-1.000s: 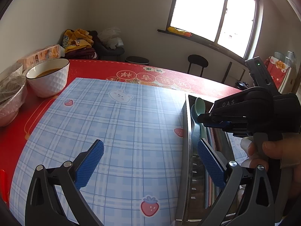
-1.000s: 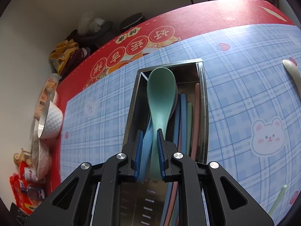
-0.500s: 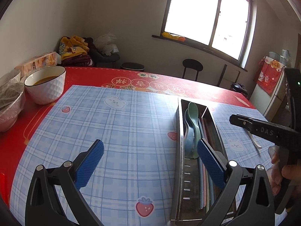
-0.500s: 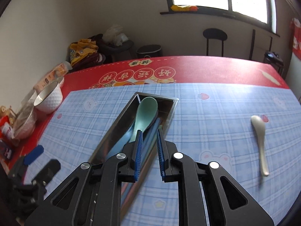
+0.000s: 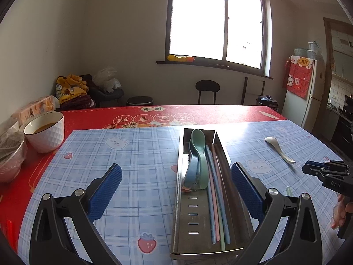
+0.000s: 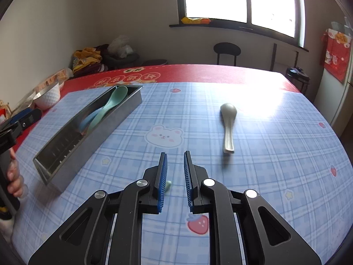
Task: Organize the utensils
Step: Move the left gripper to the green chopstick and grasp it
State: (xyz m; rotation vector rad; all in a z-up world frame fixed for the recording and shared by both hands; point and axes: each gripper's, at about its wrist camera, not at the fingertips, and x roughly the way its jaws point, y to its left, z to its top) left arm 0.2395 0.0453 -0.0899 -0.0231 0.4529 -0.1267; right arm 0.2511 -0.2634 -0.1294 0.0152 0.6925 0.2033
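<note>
The blue checked mat lies open toward the tabletop's right edge around the pale grey ceramic spoon. The long steel utensil tray blocks the left side; a white ribbed bowl crowds the left edge.

A: What is seen ahead on the tabletop?
B: A tray is seen, with two spoons and chopsticks laid inside.
A: And the left hand-held gripper?
B: Its jaws are spread wide, nothing held; a loose spoon lies well right.
</note>
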